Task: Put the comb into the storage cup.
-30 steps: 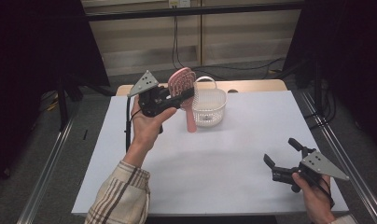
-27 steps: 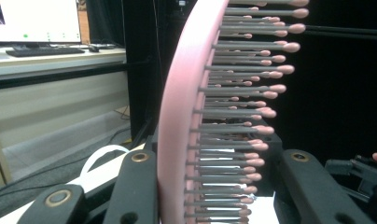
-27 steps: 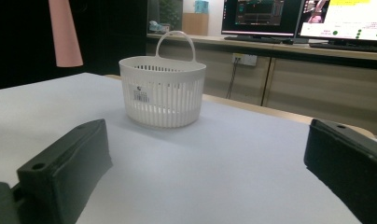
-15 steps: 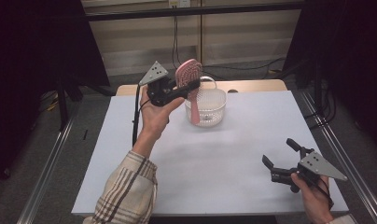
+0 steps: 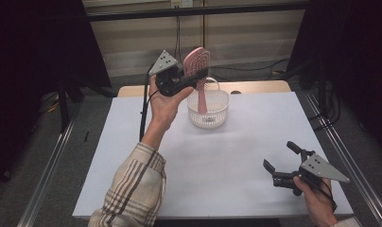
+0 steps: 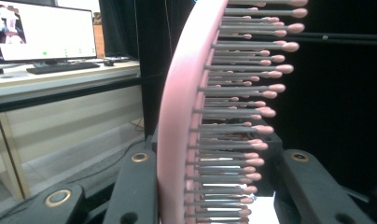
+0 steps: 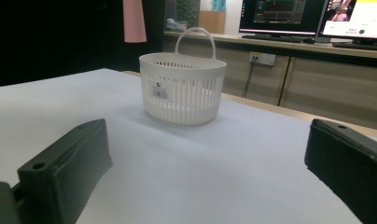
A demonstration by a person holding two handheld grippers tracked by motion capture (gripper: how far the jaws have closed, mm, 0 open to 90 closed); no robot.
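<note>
So the left gripper is up in the air over the far side of the white table, jaws closed on the head of a pink hairbrush. From the left gripper view you can see the brush wedged between the two black jaws, back against one and bristles toward the other (grey pins with little pink tips). In the high view the handle hangs down toward the white basket, which sits on the table near the far edge; whether the tip has dipped below the rim, I can't tell. In the right gripper view the basket stands upright, its handle loop up, with the pink handle hanging above and beside it.

The right gripper is low at the near right corner of the table, well apart from the basket, jaws spread wide with nothing between them.
</note>
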